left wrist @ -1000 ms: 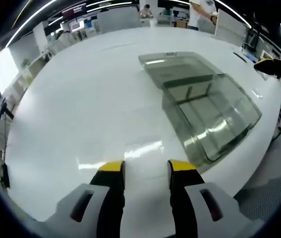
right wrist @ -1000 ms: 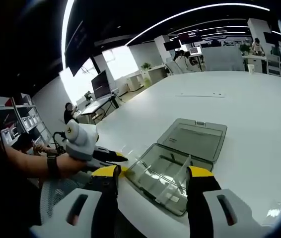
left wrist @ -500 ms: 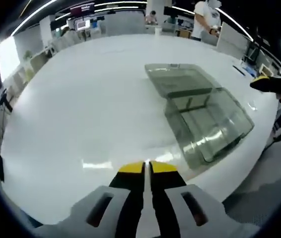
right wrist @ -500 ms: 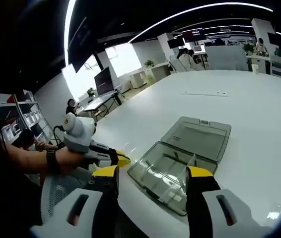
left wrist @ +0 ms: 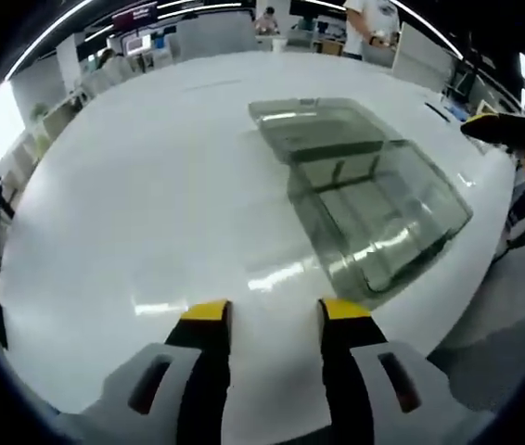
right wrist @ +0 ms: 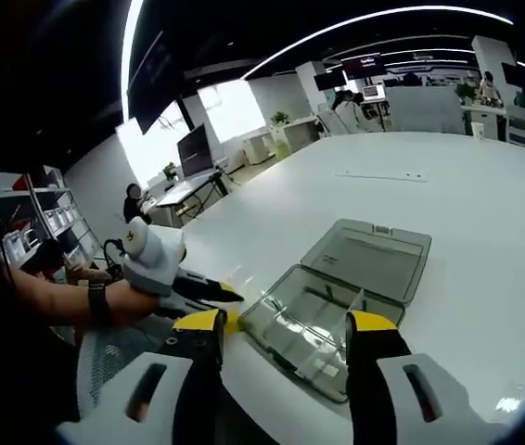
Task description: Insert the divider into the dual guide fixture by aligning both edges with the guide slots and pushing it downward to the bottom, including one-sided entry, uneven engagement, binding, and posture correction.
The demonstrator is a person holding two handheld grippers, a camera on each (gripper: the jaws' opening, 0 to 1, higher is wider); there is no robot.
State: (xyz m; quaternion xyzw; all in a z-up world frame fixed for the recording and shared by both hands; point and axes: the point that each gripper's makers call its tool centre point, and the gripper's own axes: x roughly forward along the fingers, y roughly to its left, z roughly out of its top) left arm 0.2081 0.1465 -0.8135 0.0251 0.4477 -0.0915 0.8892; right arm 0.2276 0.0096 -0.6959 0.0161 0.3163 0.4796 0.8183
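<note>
Both tools hovered apart, empty, over the white table [left wrist: 133, 185].
The clear plastic hinged box [left wrist: 374, 209] lay open, right of frame centre; left tool [left wrist: 267, 315] and right tool [right wrist: 283, 324] gripped nothing.

The left gripper [left wrist: 274, 320] carries two black jaws capped with yellow tips, set in pale grey housings with dark oblong slots. The right gripper [right wrist: 284, 332] is built the same way. In the right gripper view, the person's forearm wears a dark wristband [right wrist: 98, 302] behind a white rounded gripper body.
</note>
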